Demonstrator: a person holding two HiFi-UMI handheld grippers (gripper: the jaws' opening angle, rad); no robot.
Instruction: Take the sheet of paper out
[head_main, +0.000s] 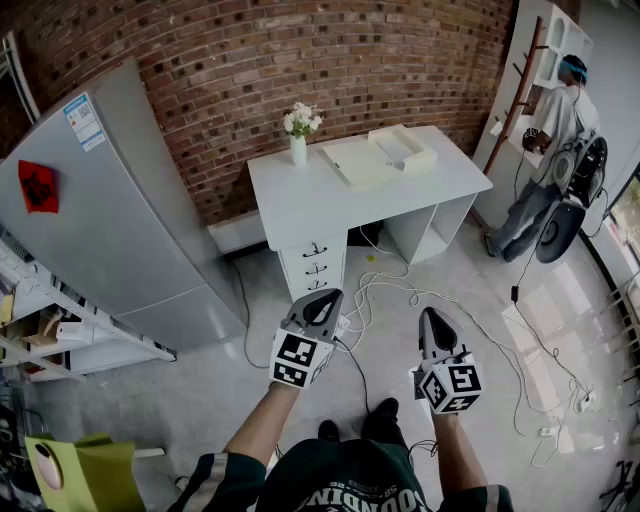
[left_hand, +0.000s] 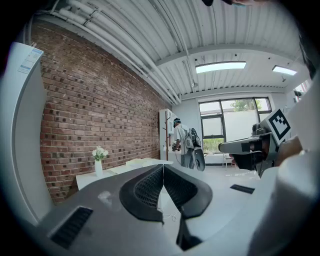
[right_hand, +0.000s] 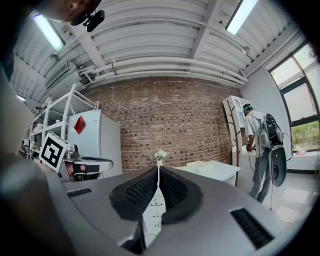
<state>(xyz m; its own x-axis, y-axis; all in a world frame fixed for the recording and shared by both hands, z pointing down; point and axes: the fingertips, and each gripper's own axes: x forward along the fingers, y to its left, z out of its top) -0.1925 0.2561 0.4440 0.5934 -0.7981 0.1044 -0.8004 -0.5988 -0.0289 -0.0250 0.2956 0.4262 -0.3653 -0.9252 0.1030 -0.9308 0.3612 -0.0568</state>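
head view: the left gripper (head_main: 323, 300) and the right gripper (head_main: 433, 318) are held out side by side over the pale floor, apart from each other and well short of the white desk (head_main: 300, 205). both point toward the desk, each with its jaws drawn together and nothing in them. on the desk top a flat pale layer (head_main: 355, 162) lies just beside a shallow white box (head_main: 403, 147). no single sheet of paper can be told apart at this range. a vase of white flowers (head_main: 299, 135) stands at the desk's back left corner, and a drawer unit (head_main: 315, 265) sits under the desk. a grey fridge (head_main: 120, 210) stands to the left against the brick wall (head_main: 250, 60). cables (head_main: 440, 300) trail across the floor. a second person (head_main: 550, 140) stands at the far right.

left gripper view: the left gripper (left_hand: 163, 166) has its jaws pressed closed, tip to tip, empty. beyond them are the desk (left_hand: 127, 165) and the vase (left_hand: 99, 161). the right gripper (left_hand: 245, 146) shows at the right edge.

right gripper view: the right gripper (right_hand: 158, 169) is likewise closed, its jaws meeting at the tips, nothing between them. the vase (right_hand: 160, 156) stands directly above the tips. the desk (right_hand: 220, 171) lies to the right, the fridge (right_hand: 97, 142) and the left gripper (right_hand: 87, 165) to the left.
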